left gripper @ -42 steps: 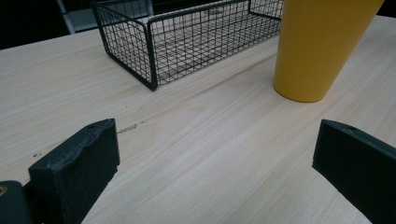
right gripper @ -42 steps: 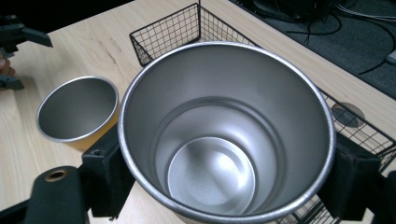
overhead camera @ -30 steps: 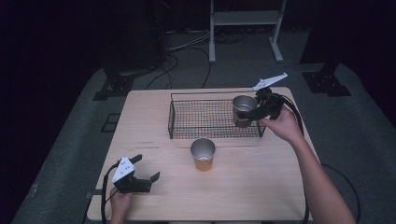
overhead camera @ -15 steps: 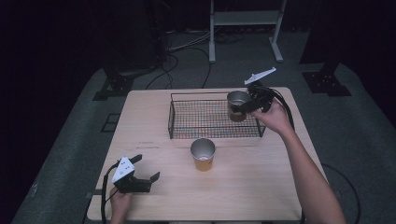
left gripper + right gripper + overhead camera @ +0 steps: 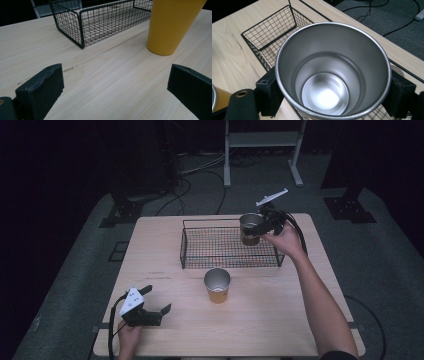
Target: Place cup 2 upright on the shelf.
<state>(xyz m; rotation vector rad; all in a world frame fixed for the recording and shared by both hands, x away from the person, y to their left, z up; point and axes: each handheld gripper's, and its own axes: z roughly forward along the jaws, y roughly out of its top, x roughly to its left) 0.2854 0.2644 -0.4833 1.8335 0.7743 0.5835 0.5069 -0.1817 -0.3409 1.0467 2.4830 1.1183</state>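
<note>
My right tongs (image 5: 260, 227) pinch a steel cup (image 5: 250, 227) by its sides, one jaw on each flank, and hold it upright above the far right corner of the wire basket (image 5: 220, 251). In the right gripper view the cup (image 5: 332, 72) is empty, its shiny inside open to me, with the basket's mesh (image 5: 272, 30) below and behind it. My left tongs (image 5: 150, 312) rest on the counter (image 5: 280, 320) at the near left, jaws spread wide with nothing between them. A second cup (image 5: 217, 285), yellow outside and steel within, stands upright on the counter just near of the basket; in the left gripper view it (image 5: 172, 25) rises beyond my spread jaws.
</note>
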